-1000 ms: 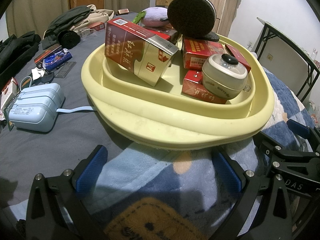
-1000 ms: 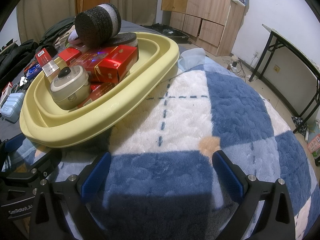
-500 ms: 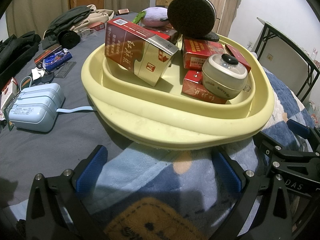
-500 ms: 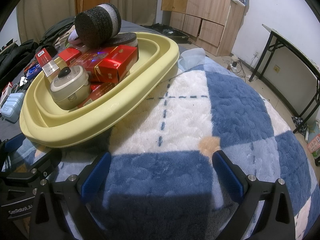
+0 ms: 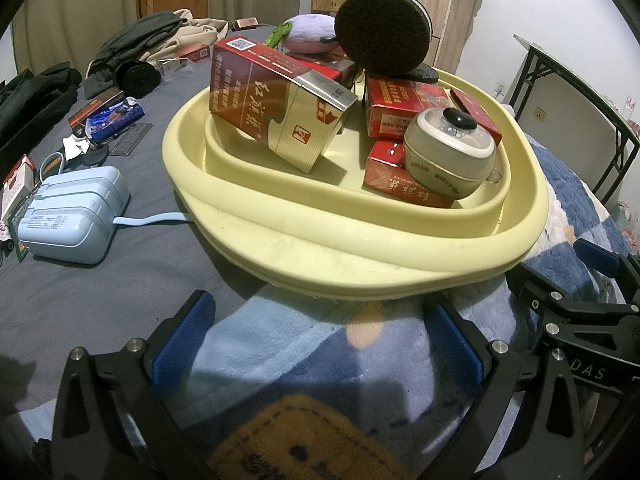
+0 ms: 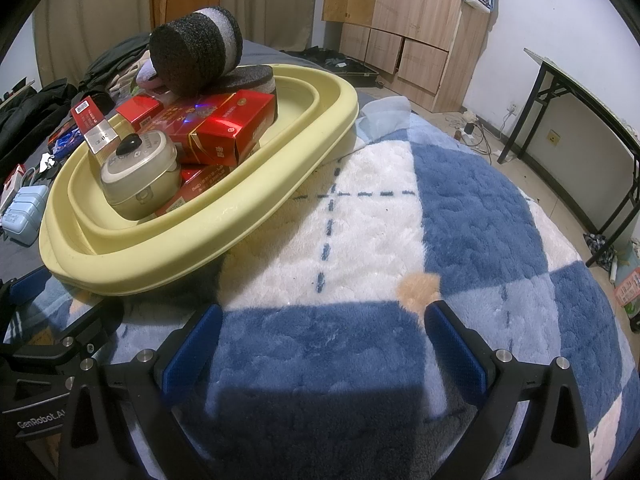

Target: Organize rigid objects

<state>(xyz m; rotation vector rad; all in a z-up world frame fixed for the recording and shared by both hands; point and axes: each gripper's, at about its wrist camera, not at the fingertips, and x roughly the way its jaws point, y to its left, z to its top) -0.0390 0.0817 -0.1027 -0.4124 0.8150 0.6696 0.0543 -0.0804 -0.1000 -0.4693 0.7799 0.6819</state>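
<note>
Blanket (image 6: 460, 208) and basin (image 5: 320, 248) had stayed put; both my grippers, left (image 5: 316, 340) and right (image 6: 320, 344), still hovered spread and empty, sorting apparently paused.

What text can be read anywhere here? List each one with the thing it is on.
"HELLO KITTY", upside down, on the round cream lidded container.
"GenRobot.A", cut off, on the black left tongs.
"DAS", partial, on the black right tongs.
Chinese characters on the big red-and-gold carton: upside down, not legible to me.
Small print on the pale blue plastic device: too small.
</note>
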